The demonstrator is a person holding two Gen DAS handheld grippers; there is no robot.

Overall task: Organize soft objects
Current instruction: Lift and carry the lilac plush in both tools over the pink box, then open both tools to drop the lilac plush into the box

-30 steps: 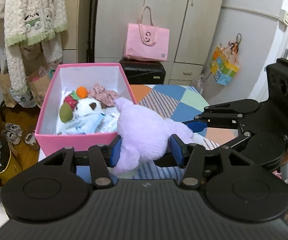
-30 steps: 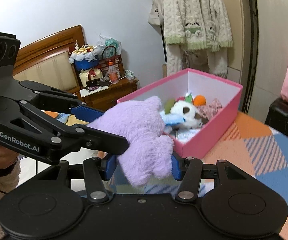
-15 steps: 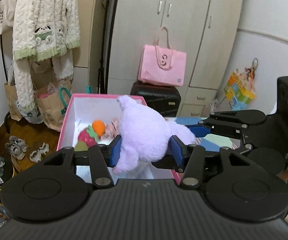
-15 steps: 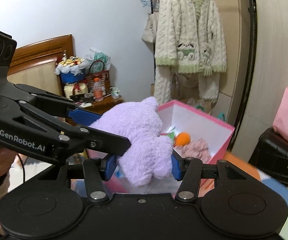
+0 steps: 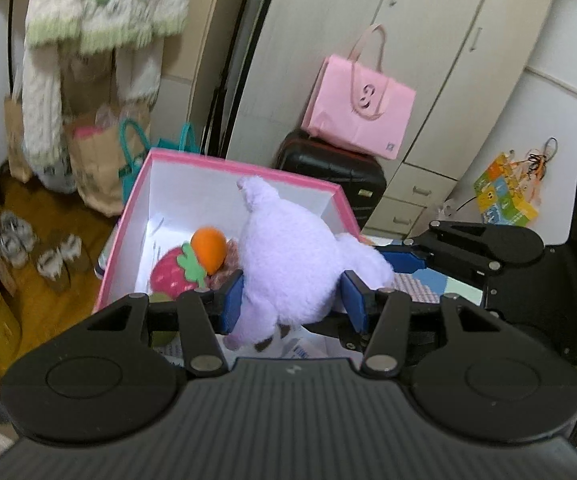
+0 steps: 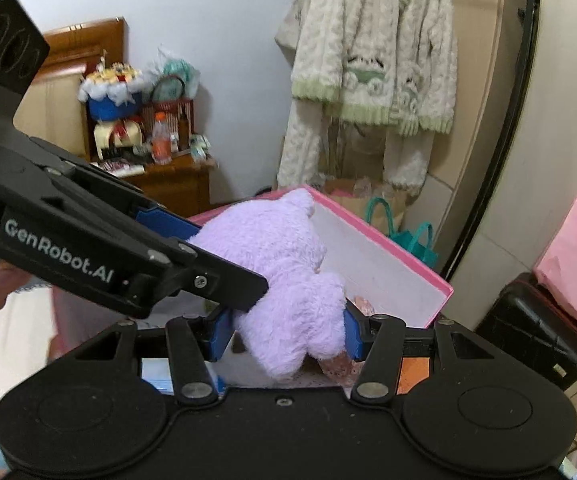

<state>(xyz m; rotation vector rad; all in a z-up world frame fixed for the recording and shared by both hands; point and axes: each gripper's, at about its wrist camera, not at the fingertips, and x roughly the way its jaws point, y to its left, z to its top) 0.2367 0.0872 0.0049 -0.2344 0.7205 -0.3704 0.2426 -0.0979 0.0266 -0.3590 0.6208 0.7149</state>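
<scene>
Held jointly: purple plush [image 5: 288, 268] clamped in the left gripper [image 5: 293, 300] and, at its other end, in the right gripper [image 6: 286, 330]. Both sets of jaws closed on the toy, blue pads pressed into the fur on either side, the fabric bulging between them.

Relative to the pink box [image 5: 224, 164]: plush suspended over the open top, above the near-right part of the interior, not resting on the contents. Ear or pointed tip aimed toward the far wall of the box; long axis running roughly from the near rim toward the far wall, tilted upward at the far end. Lower lobes of the toy hanging just below the pads in both wrist views.

Already inside the box, left of the plush: strawberry toy [image 5: 170, 276] and orange ball [image 5: 208, 246], touching each other, with a patterned pink cloth [image 5: 228, 268] partly hidden behind the plush. More of that cloth visible in the right wrist view by the near rim.

Judged step: lowering the plush into the box and letting go. Deciding relation: toy directly between each pair of jaws and straight above the free space right of the strawberry, so a downward move rather than a sideways one seems called for. Neither gripper clearly nearer; both at the near side of the box. Likely risk: the bulky plush settling on the rim or pressing onto the smaller toys.
</scene>
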